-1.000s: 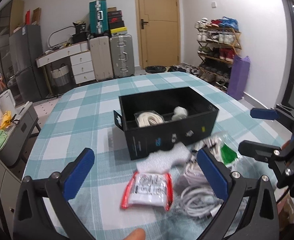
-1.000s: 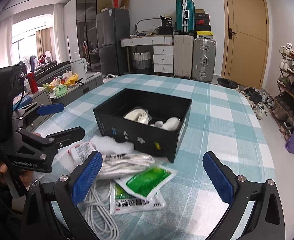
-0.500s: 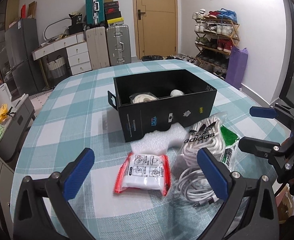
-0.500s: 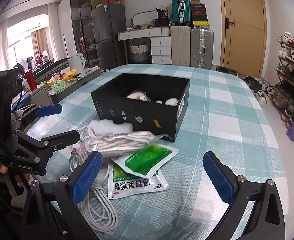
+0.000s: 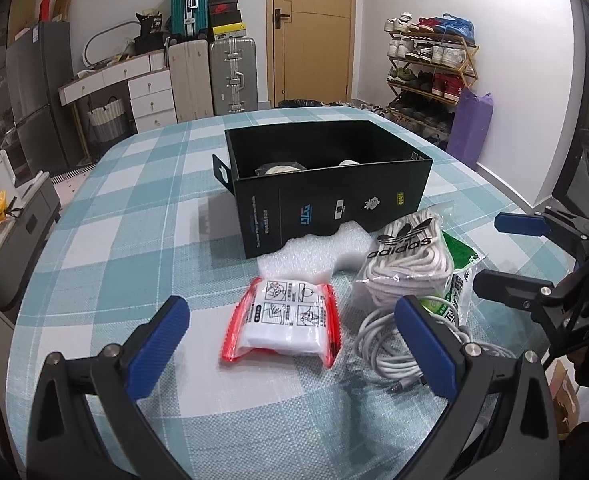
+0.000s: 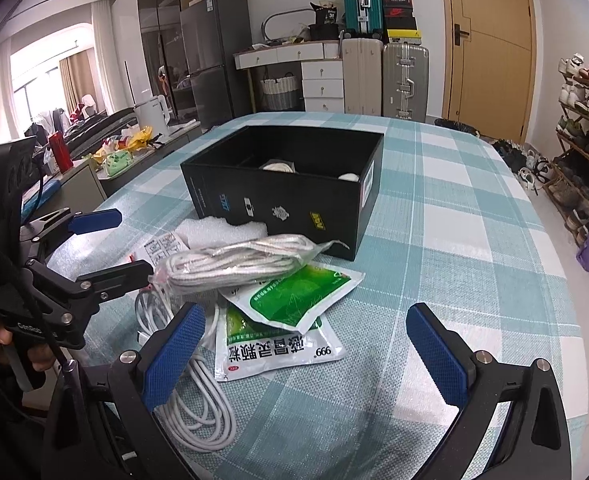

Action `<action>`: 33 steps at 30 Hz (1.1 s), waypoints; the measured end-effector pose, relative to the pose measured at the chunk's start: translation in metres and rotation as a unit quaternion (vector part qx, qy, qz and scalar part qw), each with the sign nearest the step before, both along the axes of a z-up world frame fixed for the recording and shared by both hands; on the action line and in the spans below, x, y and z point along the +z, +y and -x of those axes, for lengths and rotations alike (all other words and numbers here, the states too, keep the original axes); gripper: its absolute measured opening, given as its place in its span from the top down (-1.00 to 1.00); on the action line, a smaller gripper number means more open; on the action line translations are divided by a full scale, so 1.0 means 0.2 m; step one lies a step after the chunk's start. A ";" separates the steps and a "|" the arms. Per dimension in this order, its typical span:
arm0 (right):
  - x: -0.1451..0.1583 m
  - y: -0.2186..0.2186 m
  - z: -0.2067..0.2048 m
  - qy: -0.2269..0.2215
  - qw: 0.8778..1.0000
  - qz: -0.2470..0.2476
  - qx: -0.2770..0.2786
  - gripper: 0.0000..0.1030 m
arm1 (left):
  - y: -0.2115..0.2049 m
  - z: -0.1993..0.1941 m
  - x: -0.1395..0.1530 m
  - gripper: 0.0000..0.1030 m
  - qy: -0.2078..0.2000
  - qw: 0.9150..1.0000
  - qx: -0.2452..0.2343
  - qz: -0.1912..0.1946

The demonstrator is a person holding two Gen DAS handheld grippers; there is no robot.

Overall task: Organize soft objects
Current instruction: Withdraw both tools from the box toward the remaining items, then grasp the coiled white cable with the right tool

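Observation:
A black box (image 5: 334, 204) (image 6: 294, 200) sits mid-table with white items inside. In front of it lie a white foam sheet (image 5: 314, 254), a red-edged packet (image 5: 284, 322), a bagged white rope (image 5: 408, 260) (image 6: 238, 266), two green sachets (image 6: 294, 300) and a loose white cable (image 5: 386, 350) (image 6: 198, 392). My left gripper (image 5: 290, 340) hovers open over the red-edged packet, holding nothing. Near the sachets, my right gripper (image 6: 306, 354) is open too, with nothing between its fingers.
The table carries a teal checked cloth (image 6: 454, 240). Suitcases (image 5: 230, 76), drawers and a door stand behind it; a shoe rack (image 5: 430, 76) is at the right, a low cabinet (image 5: 10, 232) at the left. A hand (image 6: 34, 354) holds the left gripper's handle.
Both grippers have dropped lower and come closer to the pile in front of the box. Nothing was grasped; both stay open.

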State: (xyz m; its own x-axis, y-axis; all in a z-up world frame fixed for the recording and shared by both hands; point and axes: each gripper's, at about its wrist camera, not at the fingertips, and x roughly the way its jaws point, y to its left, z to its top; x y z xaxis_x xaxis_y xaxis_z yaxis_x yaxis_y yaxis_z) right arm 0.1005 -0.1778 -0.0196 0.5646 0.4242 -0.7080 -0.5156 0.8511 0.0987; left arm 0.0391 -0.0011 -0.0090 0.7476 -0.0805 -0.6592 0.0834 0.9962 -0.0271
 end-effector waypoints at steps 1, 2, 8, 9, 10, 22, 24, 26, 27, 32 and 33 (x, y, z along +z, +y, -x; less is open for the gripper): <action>0.00 0.00 0.00 0.001 1.000 0.001 0.000 -0.99 | 0.00 0.00 0.00 -1.00 0.000 1.000 0.001 0.000; -0.01 0.00 0.00 0.004 1.000 0.001 -0.001 -0.99 | 0.00 0.00 0.00 -1.00 -0.001 1.000 0.003 -0.002; -0.03 0.00 -0.02 0.012 1.000 0.001 -0.003 -0.99 | 0.07 -0.02 0.00 -1.00 0.001 1.000 0.023 0.003; -0.03 0.00 -0.02 0.012 1.000 0.001 -0.003 -0.99 | 0.08 -0.03 -0.01 -1.00 0.003 1.000 0.024 0.003; -0.03 0.00 -0.03 0.013 1.000 0.002 -0.002 -0.99 | 0.09 -0.03 -0.01 -1.00 0.006 1.000 0.024 0.004; -0.04 0.02 -0.04 0.020 1.000 0.002 0.004 -0.99 | 0.12 -0.10 -0.09 -1.00 0.036 0.999 0.036 0.007; -0.03 0.02 -0.03 0.024 1.000 -0.008 0.012 -0.99 | 0.12 -0.10 -0.09 -1.00 0.038 0.999 0.038 0.003; -0.03 0.03 0.00 0.030 0.999 -0.016 0.026 -0.99 | 0.12 -0.09 -0.09 -1.00 0.036 0.999 0.038 0.001; -0.02 0.04 0.02 0.032 0.999 -0.019 0.035 -0.99 | 0.13 -0.09 -0.09 -1.00 0.036 0.999 0.039 0.002; -0.01 0.10 0.09 0.039 0.996 -0.030 0.078 -0.99 | 0.14 -0.07 -0.07 -1.00 0.031 0.999 0.040 0.003; -0.01 0.11 0.10 0.039 0.995 -0.029 0.084 -0.98 | 0.14 -0.07 -0.07 -1.00 0.030 0.999 0.040 0.002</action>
State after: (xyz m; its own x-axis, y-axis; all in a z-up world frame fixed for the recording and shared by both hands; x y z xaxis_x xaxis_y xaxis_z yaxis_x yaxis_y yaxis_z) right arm 0.0803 -0.1558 -0.0224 0.4266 0.5500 -0.7180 -0.6388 0.7452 0.1913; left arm 0.0522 0.0261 -0.0235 0.7106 -0.0246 -0.7032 0.0012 0.9994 -0.0338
